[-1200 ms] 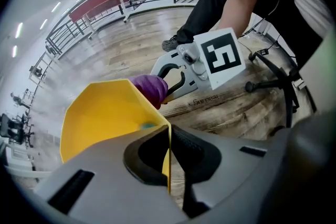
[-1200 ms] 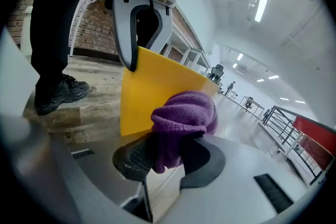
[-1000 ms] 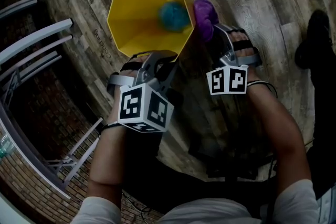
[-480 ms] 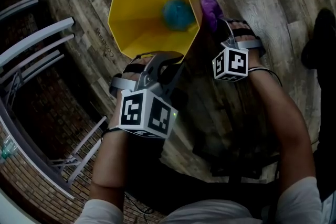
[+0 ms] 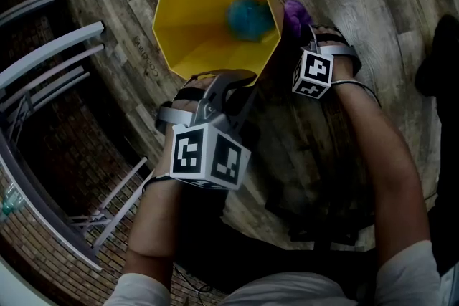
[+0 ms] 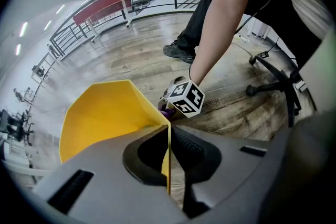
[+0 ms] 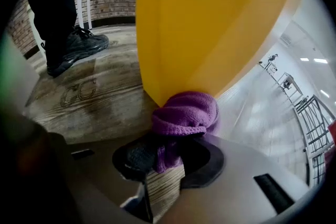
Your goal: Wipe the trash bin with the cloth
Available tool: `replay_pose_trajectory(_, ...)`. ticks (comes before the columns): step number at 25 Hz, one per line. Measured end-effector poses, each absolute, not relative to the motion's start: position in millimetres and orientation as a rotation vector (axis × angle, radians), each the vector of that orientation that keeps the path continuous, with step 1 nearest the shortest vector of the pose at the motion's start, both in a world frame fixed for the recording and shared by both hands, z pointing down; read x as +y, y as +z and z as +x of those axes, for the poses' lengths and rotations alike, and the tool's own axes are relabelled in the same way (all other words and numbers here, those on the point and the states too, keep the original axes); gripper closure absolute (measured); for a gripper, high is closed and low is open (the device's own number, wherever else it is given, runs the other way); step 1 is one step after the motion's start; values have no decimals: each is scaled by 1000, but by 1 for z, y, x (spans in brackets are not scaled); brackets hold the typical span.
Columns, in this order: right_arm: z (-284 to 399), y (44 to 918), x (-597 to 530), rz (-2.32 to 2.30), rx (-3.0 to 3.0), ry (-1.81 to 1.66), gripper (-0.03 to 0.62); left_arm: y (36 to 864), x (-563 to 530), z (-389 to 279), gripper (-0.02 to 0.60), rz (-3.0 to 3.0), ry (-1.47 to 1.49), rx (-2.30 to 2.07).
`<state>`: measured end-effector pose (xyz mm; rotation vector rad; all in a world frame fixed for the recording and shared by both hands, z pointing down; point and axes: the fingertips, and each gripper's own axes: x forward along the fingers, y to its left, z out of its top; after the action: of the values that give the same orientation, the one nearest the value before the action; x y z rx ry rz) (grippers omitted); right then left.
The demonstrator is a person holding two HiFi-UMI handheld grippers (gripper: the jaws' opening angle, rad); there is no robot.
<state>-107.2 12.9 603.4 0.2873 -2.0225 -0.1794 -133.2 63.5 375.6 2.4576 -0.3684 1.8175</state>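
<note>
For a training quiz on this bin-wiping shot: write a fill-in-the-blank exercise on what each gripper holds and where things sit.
1. The left gripper is clamped on the rim of the ____ trash bin.
2. The right gripper is closed on a ____ cloth.
3. The cloth rests against the ____ of the trash bin's wall, low down near the floor.
4. A teal object lies ____ the trash bin.

Missing words: yellow; purple; outside; inside.
</note>
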Motion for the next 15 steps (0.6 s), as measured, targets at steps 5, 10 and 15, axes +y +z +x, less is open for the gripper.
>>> replay_pose_trajectory(5,-102,611,12,267,-1979,-119,482,367,62,-136,543,2465,1792,-435)
replay_pose_trajectory(10,-93,579,-2,415,-2023,-64,482,353,62,-142,497,2484,1804,-440)
replay_pose_trajectory(15,-72,520,-8,589,-2096,-4,482,354,69,-150,494,2465,1861,-378)
